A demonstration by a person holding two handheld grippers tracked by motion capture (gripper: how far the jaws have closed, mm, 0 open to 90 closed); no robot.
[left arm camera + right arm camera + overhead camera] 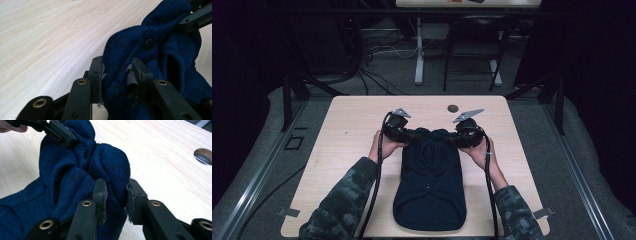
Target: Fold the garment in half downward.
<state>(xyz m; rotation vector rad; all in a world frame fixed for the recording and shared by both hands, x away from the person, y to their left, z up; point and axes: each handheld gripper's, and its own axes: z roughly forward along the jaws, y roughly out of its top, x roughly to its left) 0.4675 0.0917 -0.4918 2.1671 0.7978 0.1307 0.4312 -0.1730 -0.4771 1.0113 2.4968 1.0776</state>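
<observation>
I note both units engaged: my left hand-held gripper [116,80] and right hand-held gripper [116,197] each pinch the far end of the navy knit garment [429,180], which lies on the counter [347,125].

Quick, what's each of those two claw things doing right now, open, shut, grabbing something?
Left gripper: shut on the far end of the navy knit garment.
Right gripper: shut on the same end of the garment, beside the left one.
</observation>
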